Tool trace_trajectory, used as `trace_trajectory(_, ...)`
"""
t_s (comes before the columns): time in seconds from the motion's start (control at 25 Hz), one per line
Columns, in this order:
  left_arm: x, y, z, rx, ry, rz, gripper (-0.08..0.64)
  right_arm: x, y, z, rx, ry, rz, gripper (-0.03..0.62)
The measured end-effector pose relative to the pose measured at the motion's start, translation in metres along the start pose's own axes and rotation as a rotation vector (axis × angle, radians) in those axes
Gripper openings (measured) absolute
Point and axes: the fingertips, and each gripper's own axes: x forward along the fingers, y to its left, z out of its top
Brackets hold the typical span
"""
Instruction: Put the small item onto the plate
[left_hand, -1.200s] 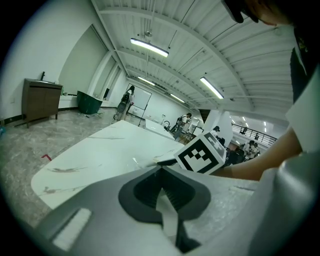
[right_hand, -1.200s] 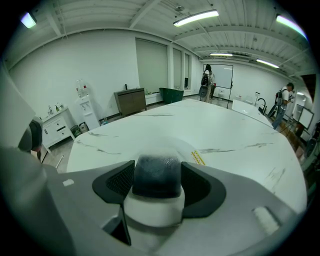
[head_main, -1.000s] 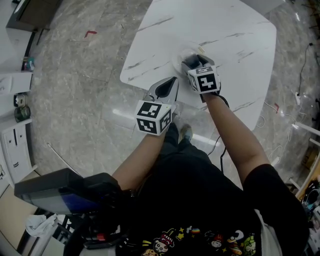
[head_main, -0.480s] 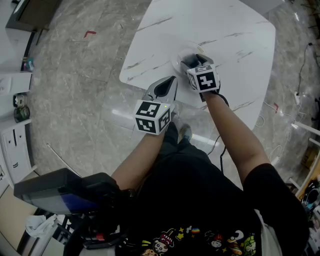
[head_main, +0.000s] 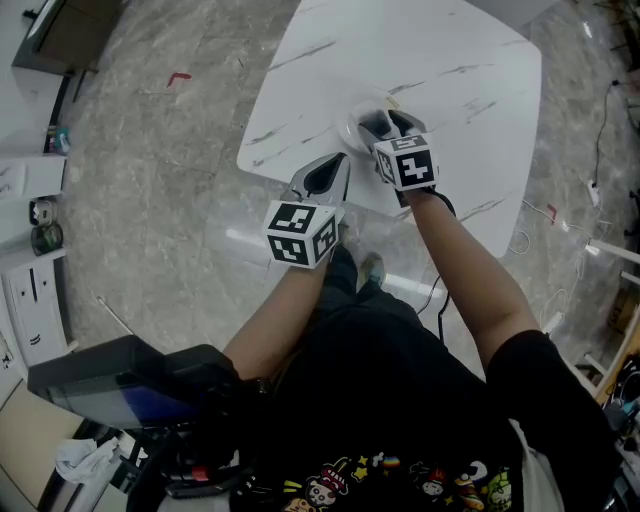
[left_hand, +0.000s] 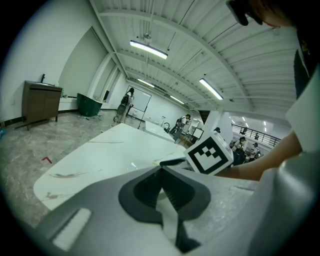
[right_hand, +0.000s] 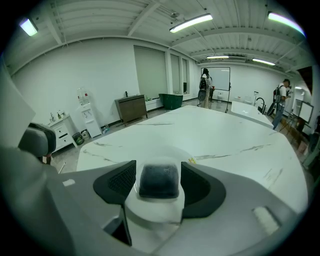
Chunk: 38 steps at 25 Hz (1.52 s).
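White, grey-veined tabletop (head_main: 450, 50) at 12 o'clock over a grey stone floor (head_main: 150, 200); a red mark (head_main: 180, 76) and dark cabinet (head_main: 60, 35) at 10 o'clock, white drawers (head_main: 35, 300) at 9.

Small item (right_hand: 159, 181) on plate (right_hand: 153, 212), on table (right_hand: 230, 132)
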Motion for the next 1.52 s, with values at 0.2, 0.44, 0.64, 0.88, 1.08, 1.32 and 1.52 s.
trace_trajectory(0.2,-0.035,-0.023,0.031,0.016,-0.015,-0.004,0.000,-0.059,0.025,0.026,0.001,-0.049,-0.005,0.247)
trace_trajectory(0.44,-0.087,-0.117,0.026,0.058,-0.035,-0.011,0.000,-0.188,0.043,0.001,0.030,-0.147,-0.023,0.116)
trace_trajectory(0.64,-0.114,-0.223,0.035,0.094,-0.047,-0.016,0.000,-0.322,0.028,-0.007,0.066,-0.248,-0.034,0.061)
trace_trajectory(0.88,-0.152,-0.299,0.060,0.124,-0.059,-0.034,0.000,-0.438,0.032,-0.001,0.078,-0.323,-0.060,0.021)
trace_trajectory(1.08,-0.153,-0.298,0.062,0.140,-0.064,-0.041,0.000,-0.460,0.025,-0.010,0.085,-0.357,-0.088,0.018)
trace_trajectory(1.32,-0.157,-0.308,0.075,0.170,-0.088,-0.051,0.000,-0.492,0.016,-0.010,0.083,-0.415,-0.114,0.018)
trace_trajectory(1.52,-0.166,-0.312,0.086,0.187,-0.116,-0.063,0.000,-0.510,0.021,-0.008,0.100,-0.450,-0.117,0.018)
